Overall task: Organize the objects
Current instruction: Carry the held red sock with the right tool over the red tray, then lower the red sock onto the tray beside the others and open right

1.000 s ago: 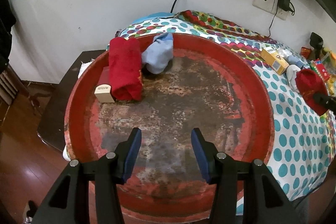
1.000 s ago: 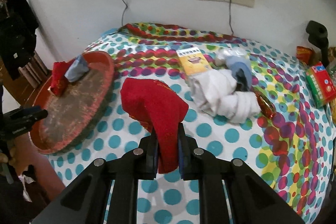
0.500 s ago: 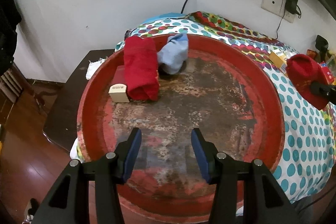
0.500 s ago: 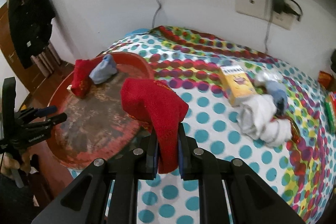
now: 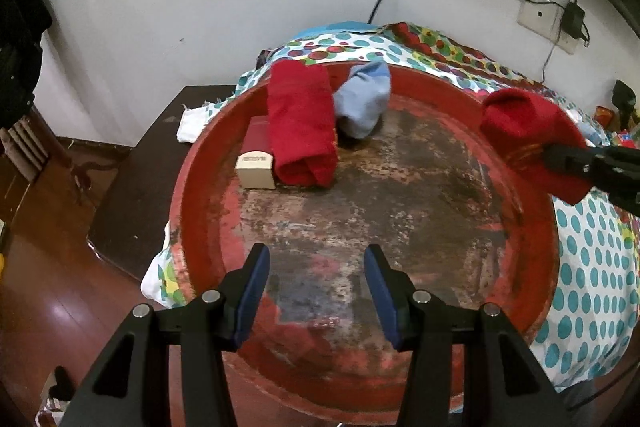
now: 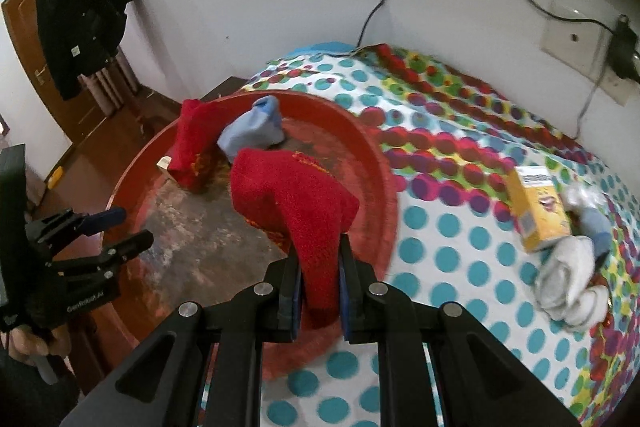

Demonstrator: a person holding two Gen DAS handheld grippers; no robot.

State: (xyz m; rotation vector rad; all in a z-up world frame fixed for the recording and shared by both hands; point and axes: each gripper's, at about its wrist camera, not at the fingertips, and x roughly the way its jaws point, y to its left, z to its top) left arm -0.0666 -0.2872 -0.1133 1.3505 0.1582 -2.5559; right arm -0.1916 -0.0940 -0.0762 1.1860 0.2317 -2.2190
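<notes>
A round red tray (image 5: 204, 195) (image 6: 374, 163) lies on the left end of the polka-dot bed. In it lie a rolled red cloth (image 5: 302, 123) (image 6: 192, 139), a light blue sock (image 5: 362, 103) (image 6: 254, 129) and a small beige box (image 5: 256, 171). My right gripper (image 6: 319, 287) is shut on a red sock (image 6: 296, 195) (image 5: 528, 139) and holds it above the tray's right rim. My left gripper (image 5: 316, 291) is open and empty over the tray's near side; it also shows in the right wrist view (image 6: 116, 231).
On the bed to the right lie a yellow carton (image 6: 538, 211), white socks (image 6: 572, 283) and a blue sock (image 6: 598, 227). A dark side table (image 5: 136, 163) and wooden floor lie left of the tray. A cable and wall socket (image 6: 576, 39) are behind.
My right gripper has carried the red sock leftward from the middle of the bed to above the tray's right rim. My left gripper stays open, drawn back slightly from the tray.
</notes>
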